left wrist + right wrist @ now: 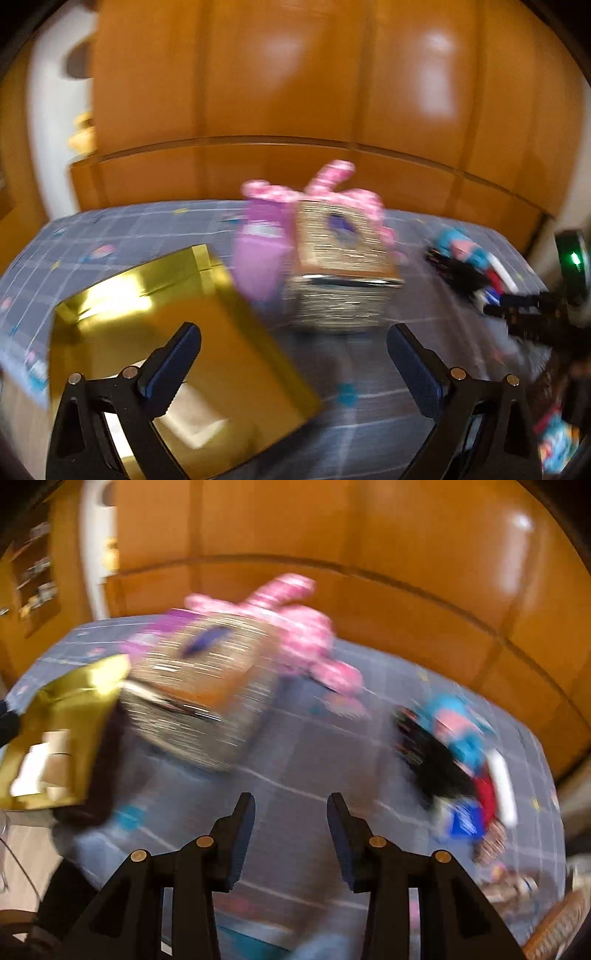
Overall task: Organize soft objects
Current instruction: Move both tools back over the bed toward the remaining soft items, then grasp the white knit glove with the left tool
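Hovering over the bed (303, 738) with both grippers, left (293, 345) and right (291, 812), parted and empty, you're between picks, so steer next toward the clothes pile (454, 760) lying at right.

Pink plush toy (295, 635) behind boxes; colourful cloth heap (458, 760) apart.
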The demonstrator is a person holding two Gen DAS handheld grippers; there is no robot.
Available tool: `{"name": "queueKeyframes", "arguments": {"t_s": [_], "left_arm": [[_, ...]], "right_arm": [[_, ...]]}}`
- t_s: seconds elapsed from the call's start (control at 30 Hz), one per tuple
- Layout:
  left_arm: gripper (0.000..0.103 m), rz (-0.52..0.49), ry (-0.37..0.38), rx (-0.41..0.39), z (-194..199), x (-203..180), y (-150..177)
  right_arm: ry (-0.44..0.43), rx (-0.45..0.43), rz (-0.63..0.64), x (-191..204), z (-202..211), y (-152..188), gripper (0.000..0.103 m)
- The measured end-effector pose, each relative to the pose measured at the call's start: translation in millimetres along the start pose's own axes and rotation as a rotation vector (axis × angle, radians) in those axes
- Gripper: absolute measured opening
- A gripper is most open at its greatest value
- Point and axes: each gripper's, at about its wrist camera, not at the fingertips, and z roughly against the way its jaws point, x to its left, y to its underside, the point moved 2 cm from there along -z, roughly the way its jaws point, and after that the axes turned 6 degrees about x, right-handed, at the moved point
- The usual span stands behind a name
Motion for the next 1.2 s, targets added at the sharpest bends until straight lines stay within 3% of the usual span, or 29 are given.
{"name": "queueKeyframes", "arguments": {"t_s": [0.13, 0.3, 0.37, 0.5, 0.67, 0.87, 0.93, 0.97, 1.0, 1.2], "left_arm": [[0.097, -0.135, 0.127, 0.032, -18.5, -51.9, -10.9], [0.082, -0.281, 0.268, 0.101, -51.9, -120.3, -15.2], [0.071, -0.324, 0.326, 0.135, -64.8, -147.9, -15.1], [0.064, -0.401, 0.442, 0.181, -82.6, -201.8, -13.6], [0.065, -0.531, 0.539, 0.193, -99.5, -275.1, -14.6], [0.064, -0.661, 0.63, 0.233, -125.7, -345.3, -8.0], [0.064, -0.687, 0.657, 0.241, -130.9, -357.9, -6.7], [0.054, -0.696, 0.678, 0.252, -135.2, -366.0, -6.8], [0.052, -0.697, 0.697, 0.267, -140.2, -372.3, -8.6], [0.05, -0.684, 0.822, 0.414, -175.2, -398.1, -11.6]], "right_arm": [[0.071, 0.04, -0.146, -79.0, 9.5, 15.1, 0.04], [0.154, 0.039, -0.369, -180.7, 41.7, 37.2, 0.04], [0.192, 0.03, -0.445, -213.4, 55.7, 47.7, 0.041], [0.241, 0.017, -0.544, -251.6, 73.4, 63.8, 0.041], [0.239, -0.003, -0.631, -276.0, 82.5, 80.1, 0.041], [0.215, -0.01, -0.65, -279.7, 83.8, 88.3, 0.041], [0.211, -0.006, -0.648, -281.8, 81.7, 89.8, 0.041], [0.212, -0.004, -0.647, -283.1, 81.4, 90.9, 0.041], [0.212, -0.003, -0.649, -285.3, 81.5, 92.4, 0.041], [0.21, 0.001, -0.688, -301.7, 81.4, 102.4, 0.041]]}}
